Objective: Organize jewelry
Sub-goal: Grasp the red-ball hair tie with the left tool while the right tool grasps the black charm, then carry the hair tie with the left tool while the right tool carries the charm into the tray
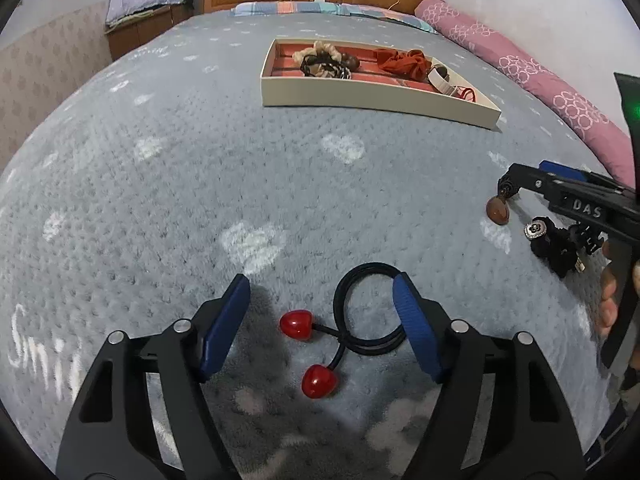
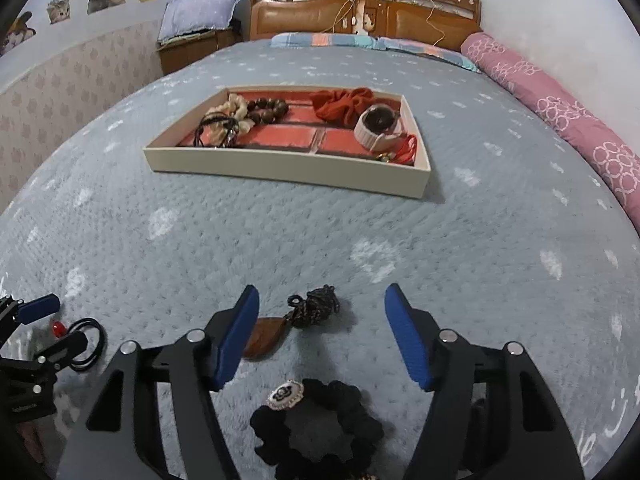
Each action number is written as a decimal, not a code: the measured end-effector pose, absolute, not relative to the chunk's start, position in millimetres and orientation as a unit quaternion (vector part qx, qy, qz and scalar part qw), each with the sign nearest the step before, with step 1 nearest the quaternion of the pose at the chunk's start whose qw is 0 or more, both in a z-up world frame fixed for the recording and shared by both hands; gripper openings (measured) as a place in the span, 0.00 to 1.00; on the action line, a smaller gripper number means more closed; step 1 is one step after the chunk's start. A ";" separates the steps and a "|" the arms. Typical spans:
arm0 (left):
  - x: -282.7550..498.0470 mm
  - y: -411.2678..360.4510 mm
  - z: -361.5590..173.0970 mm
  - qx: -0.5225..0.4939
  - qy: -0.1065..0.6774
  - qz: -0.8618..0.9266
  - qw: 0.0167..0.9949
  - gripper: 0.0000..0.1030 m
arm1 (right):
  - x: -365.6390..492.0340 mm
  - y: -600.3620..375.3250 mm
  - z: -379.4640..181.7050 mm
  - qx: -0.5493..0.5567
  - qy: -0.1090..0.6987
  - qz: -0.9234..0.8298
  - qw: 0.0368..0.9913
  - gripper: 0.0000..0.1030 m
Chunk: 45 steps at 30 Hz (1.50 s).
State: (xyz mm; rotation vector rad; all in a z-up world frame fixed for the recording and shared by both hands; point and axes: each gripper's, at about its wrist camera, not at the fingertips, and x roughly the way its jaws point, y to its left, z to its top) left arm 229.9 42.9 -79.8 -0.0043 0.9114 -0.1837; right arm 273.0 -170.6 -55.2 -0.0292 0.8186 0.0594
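A black hair tie (image 1: 366, 304) with two red heart beads (image 1: 296, 325) lies on the grey-blue bedspread between the fingers of my left gripper (image 1: 320, 284). That gripper is open, and its right pad sits at the edge of the tie's loop. My right gripper (image 2: 322, 292) is open over a brown pendant (image 2: 262, 340) on a dark braided cord (image 2: 316, 308). The pendant lies by its left pad. A black scrunchie (image 2: 320, 428) with a round brooch (image 2: 285, 395) lies nearer the camera, below the fingers. The cream tray (image 2: 280, 168) stands farther up the bed.
The tray (image 1: 360, 98) has red padded compartments holding a cream scrunchie (image 2: 236, 108), wooden beads (image 2: 270, 110), a red scrunchie (image 2: 340, 106), a white band (image 2: 374, 130) and a red cord (image 2: 408, 148). A pink bolster (image 2: 560, 116) runs along the right wall. A wooden headboard (image 2: 360, 12) stands behind.
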 end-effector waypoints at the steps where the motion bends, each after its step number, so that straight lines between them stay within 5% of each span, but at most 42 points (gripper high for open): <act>1: 230.4 43.5 -80.6 -0.004 0.441 -0.089 0.893 0.66 | 273.6 -170.7 -56.4 -0.015 0.399 0.028 0.916 0.61; 9: 231.1 40.7 -83.6 0.008 0.444 -0.089 0.891 0.49 | 283.4 -180.5 -69.4 0.019 0.418 0.033 0.907 0.45; 12: 232.1 41.1 -84.2 0.003 0.445 -0.097 0.890 0.30 | 286.2 -182.1 -73.0 0.032 0.423 0.040 0.904 0.40; 19: 234.6 38.1 -84.1 0.008 0.443 -0.093 0.892 0.12 | 288.0 -176.6 -76.3 0.035 0.425 0.054 0.903 0.28; 24: 236.5 37.0 -82.3 0.009 0.440 -0.096 0.893 0.12 | 290.6 -175.5 -76.2 0.037 0.425 0.064 0.902 0.24; 26: 238.4 37.4 -80.4 0.005 0.439 -0.099 0.893 0.00 | 292.7 -175.6 -76.4 0.039 0.425 0.070 0.902 0.20; 45: 257.4 32.8 -35.1 -0.013 0.398 -0.114 0.910 0.01 | 295.0 -174.0 -45.6 0.033 0.375 0.104 0.920 0.17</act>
